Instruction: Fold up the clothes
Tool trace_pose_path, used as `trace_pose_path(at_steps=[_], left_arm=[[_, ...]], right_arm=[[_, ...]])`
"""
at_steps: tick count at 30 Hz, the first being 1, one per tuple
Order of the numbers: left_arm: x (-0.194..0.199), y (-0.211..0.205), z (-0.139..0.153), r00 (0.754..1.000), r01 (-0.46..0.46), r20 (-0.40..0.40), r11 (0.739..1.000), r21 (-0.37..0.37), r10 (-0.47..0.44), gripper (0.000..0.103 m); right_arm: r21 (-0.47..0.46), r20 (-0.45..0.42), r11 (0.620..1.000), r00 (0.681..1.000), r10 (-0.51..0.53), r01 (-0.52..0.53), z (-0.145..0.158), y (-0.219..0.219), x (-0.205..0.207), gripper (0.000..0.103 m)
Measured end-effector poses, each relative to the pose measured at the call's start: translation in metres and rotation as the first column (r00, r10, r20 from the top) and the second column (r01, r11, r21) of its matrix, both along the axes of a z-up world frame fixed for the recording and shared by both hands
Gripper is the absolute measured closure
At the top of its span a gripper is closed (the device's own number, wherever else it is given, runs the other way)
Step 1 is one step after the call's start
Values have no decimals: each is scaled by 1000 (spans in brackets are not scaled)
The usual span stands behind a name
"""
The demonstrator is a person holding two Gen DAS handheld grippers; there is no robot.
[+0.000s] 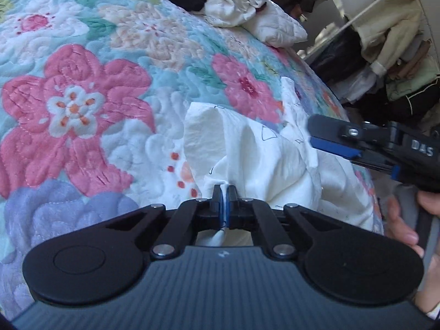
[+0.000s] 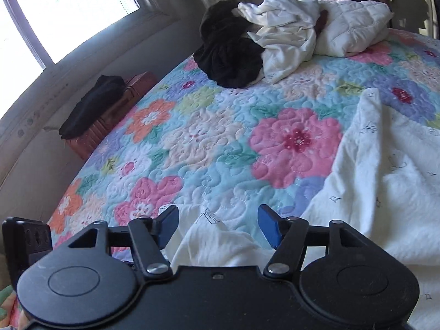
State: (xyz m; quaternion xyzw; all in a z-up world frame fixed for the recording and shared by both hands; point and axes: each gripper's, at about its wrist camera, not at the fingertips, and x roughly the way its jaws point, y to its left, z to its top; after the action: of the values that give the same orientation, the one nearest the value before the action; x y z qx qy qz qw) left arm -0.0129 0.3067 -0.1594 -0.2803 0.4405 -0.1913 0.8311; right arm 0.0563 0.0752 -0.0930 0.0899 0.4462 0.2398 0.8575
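Pinching a bunched edge of the white garment (image 1: 264,148), the left hand-held gripper (image 1: 225,192) sits clamped; the right hand-held gripper (image 2: 217,227) gapes wide above open floral quilt (image 2: 192,137).

The bedspread (image 2: 214,143) was quilted cloth, puffy between its stitch lines and matt. The white garment (image 1: 264,148) was thin, soft cloth, creased. Both grippers, left (image 1: 225,192) and right (image 2: 217,228), were matt black plastic with shiny metal rivets (their pads (image 2: 268,227) a smooth blue). The black clothes (image 2: 228,52) looked fuzzy, and the pillow (image 2: 354,27) was quilted white fabric.
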Motion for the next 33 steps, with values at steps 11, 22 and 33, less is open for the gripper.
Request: trace_pose_path(at_steps=[11,22,33], left_arm=[[1,25,-11,985,-136,-96,987,89,144,86],[6,10,-6,996,-71,-52,997,-18,70,43],[-12,-28,34,972,29,227,987,155,-65,20]], right_arm=[[-45,119,994,987,104,-99,-40,-5,-76,92],[-97,346,995,938,3,32,-21,-32,-91,99],[156,232,985,972,38,-75,16,-23,-58,101]])
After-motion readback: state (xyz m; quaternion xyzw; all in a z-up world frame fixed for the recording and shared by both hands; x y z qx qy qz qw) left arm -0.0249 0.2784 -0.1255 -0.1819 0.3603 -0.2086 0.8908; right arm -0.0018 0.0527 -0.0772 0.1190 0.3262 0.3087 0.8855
